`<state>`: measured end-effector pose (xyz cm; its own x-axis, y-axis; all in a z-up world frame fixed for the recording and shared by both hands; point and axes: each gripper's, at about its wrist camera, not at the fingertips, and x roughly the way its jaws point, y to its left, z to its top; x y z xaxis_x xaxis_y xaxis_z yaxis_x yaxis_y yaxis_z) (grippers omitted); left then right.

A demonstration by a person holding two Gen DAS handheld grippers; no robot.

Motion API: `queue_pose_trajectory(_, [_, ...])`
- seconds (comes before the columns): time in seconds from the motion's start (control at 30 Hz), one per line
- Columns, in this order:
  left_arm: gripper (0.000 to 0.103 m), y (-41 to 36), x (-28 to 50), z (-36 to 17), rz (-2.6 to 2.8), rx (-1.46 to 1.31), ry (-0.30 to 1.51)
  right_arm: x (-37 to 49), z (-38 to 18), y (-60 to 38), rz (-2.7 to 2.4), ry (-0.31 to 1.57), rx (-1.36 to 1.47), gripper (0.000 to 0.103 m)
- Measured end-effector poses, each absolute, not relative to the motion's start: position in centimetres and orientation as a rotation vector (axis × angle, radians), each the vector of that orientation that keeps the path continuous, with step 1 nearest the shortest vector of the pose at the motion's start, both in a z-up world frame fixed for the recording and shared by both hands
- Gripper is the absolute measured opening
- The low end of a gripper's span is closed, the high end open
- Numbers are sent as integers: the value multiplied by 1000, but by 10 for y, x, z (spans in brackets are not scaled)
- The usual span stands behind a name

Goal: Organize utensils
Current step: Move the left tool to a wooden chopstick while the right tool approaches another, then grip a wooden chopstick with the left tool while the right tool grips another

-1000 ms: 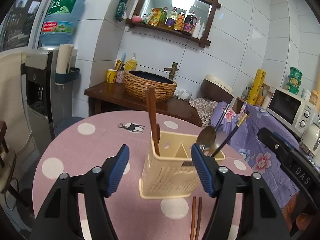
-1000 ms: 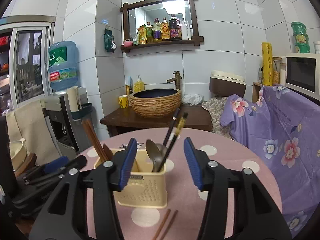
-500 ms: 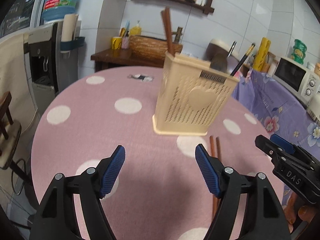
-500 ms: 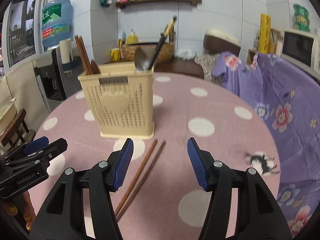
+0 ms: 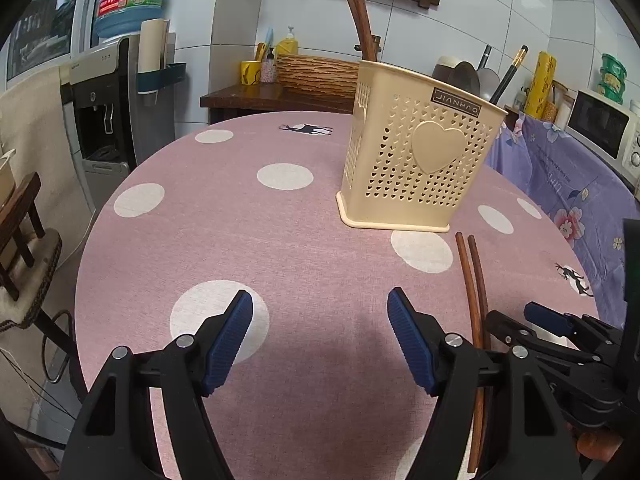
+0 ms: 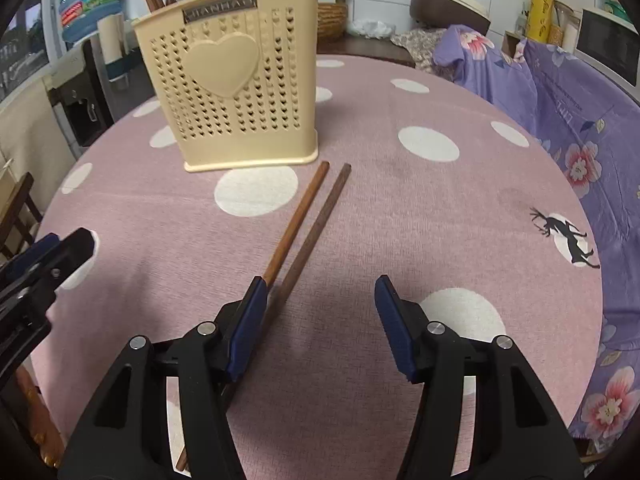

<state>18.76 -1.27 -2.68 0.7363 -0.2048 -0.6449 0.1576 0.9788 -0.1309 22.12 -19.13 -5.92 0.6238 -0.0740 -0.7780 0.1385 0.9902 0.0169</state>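
A cream perforated utensil holder (image 5: 420,160) with a heart on its side stands on the pink dotted table; it also shows in the right wrist view (image 6: 236,88). It holds brown chopsticks (image 5: 362,16), a spoon and black chopsticks (image 5: 506,76). A pair of brown chopsticks (image 6: 308,216) lies on the cloth in front of it, also in the left wrist view (image 5: 474,292). My left gripper (image 5: 320,336) is open and empty, low over the table, left of the pair. My right gripper (image 6: 320,320) is open and empty; its left finger covers the pair's near part.
The round table (image 5: 224,220) has its edge near on the left. A purple flowered cloth (image 6: 568,92) covers furniture at the right. A water dispenser (image 5: 120,92) stands at the left, a wooden counter with a woven basin (image 5: 316,72) behind the table.
Both grippers have dropped from above the holder to low over the table and drawn back toward its near side. The right gripper now sits over the loose chopsticks. Both stayed open.
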Motion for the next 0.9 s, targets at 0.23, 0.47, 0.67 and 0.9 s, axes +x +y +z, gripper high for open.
queue_pose_trajectory(0.23, [69, -13, 188, -31, -209, -69, 732, 241, -63, -198, -161, 936, 98, 47])
queue_pose_trajectory(0.47, [69, -25, 187, -28, -257, -58, 747, 272, -59, -218, -185, 953, 115, 27])
queue_pose_trajectory(0.67, [69, -50, 189, -27, -349, -31, 776, 298, -58, -245, -213, 979, 150, 14])
queue_pose_trajectory(0.9, [57, -82, 210, -31, -452, -27, 862, 303, -59, -263, -165, 974, 270, 9])
